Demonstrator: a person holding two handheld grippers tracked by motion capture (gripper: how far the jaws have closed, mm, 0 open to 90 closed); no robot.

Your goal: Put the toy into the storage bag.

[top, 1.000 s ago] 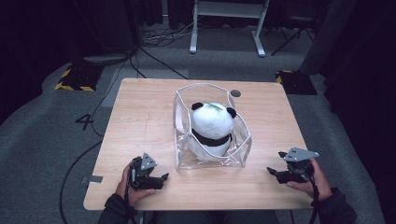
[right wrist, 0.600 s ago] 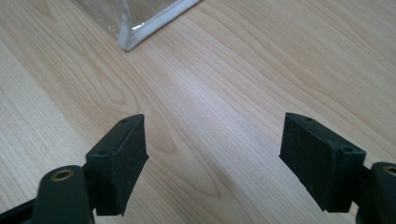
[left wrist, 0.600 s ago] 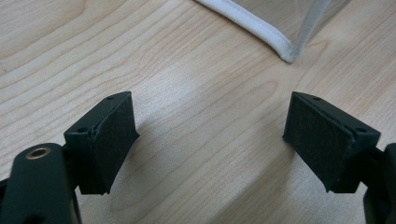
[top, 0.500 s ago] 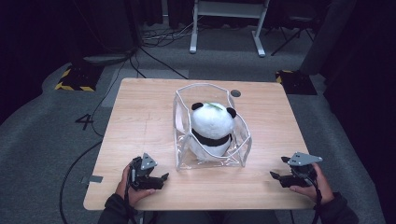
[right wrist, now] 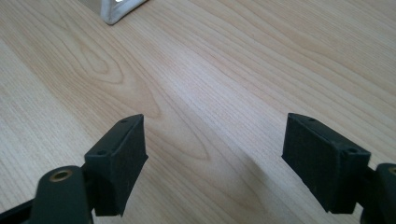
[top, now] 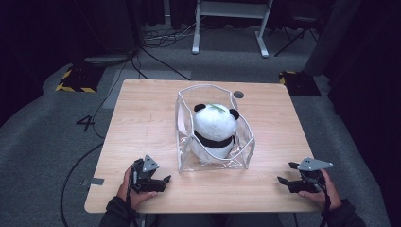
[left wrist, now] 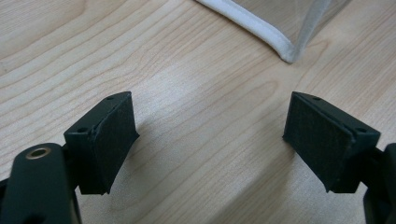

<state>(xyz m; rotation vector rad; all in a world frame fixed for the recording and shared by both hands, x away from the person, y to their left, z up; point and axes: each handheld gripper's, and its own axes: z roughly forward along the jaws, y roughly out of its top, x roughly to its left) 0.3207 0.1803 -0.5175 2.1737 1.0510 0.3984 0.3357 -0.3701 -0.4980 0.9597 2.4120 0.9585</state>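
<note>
A panda plush toy (top: 215, 130) sits inside a clear plastic bag (top: 182, 123) that stands open-topped in the middle of the wooden table (top: 142, 118). My left gripper (top: 164, 182) rests near the front edge, left of the bag and pointing right, open with nothing between its jaws. In the left gripper view the gripper (left wrist: 210, 140) looks along bare wood at the bag's white-edged corner (left wrist: 261, 32). My right gripper (top: 286, 173) is low over the table's near right corner, pointing left, open and empty. The right gripper view (right wrist: 215, 158) shows a bag corner (right wrist: 116, 11) far off.
A dark round hole (top: 238, 94) lies in the tabletop behind the bag. Beyond the table are a white frame's legs (top: 227, 28), floor cables (top: 156, 52) and two yellow-black striped blocks (top: 75, 78) (top: 298, 80). Bare wood lies on both sides of the bag.
My right gripper has sunk toward the tabletop and drifted a little toward the near edge. The left gripper, the bag and the panda have stayed put.
</note>
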